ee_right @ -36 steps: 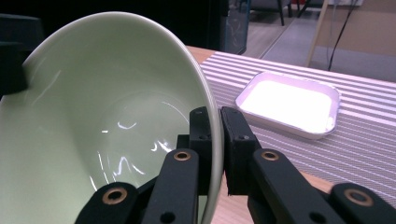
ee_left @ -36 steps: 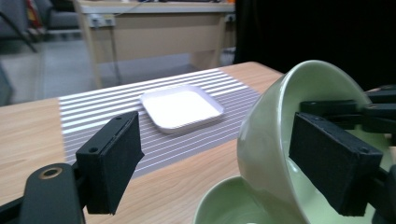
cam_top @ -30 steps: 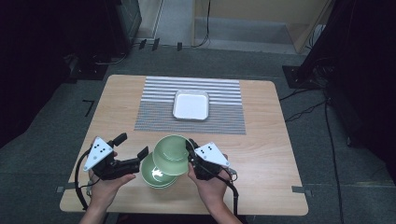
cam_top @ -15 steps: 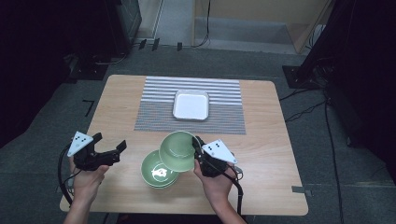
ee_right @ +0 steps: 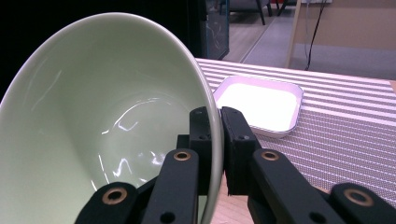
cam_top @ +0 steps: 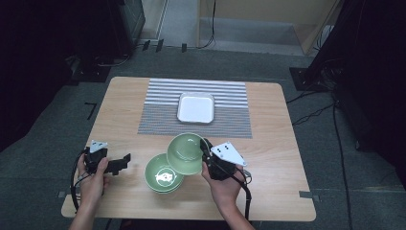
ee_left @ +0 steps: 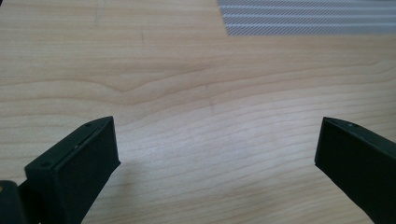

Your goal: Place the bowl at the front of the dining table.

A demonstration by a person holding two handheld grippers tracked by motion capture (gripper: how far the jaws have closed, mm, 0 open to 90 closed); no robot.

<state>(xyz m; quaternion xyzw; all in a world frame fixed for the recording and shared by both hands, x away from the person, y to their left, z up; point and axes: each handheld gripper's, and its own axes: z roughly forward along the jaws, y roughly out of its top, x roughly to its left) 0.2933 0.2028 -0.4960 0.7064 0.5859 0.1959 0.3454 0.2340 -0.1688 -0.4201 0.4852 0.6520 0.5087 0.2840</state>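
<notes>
I have the upper green bowl (cam_top: 186, 153) pinched by its right rim in my right gripper (cam_top: 207, 152), one jaw inside the wall, one outside, shut on the rim. In the right gripper view the bowl (ee_right: 107, 126) is tipped steeply, mouth facing left, nothing in it, just glare. It hangs above the near middle of the wooden table (cam_top: 268, 143), overlapping the upper right edge of a second green bowl (cam_top: 163, 173) that sits on the table just left of it. I cannot tell whether the two touch.

Risks: it's a thin rim grip on glossy ceramic, so the bowl could pivot or slip out if I swing fast. Tilted like this, its low edge could clip the lower bowl and drag or chip it.

Containers: held bowl empty. The lower bowl has a small white mark or glare at the bottom, too small to tell which. The white square dish (cam_top: 196, 108) sits empty on the striped placemat (cam_top: 158, 110), far middle of the table.

My left gripper (cam_top: 125, 162) is off at the near left, well apart from both bowls, jaws wide, holding nothing; its own view has bare wood between them and a corner of the placemat (ee_left: 308, 16) far right.
</notes>
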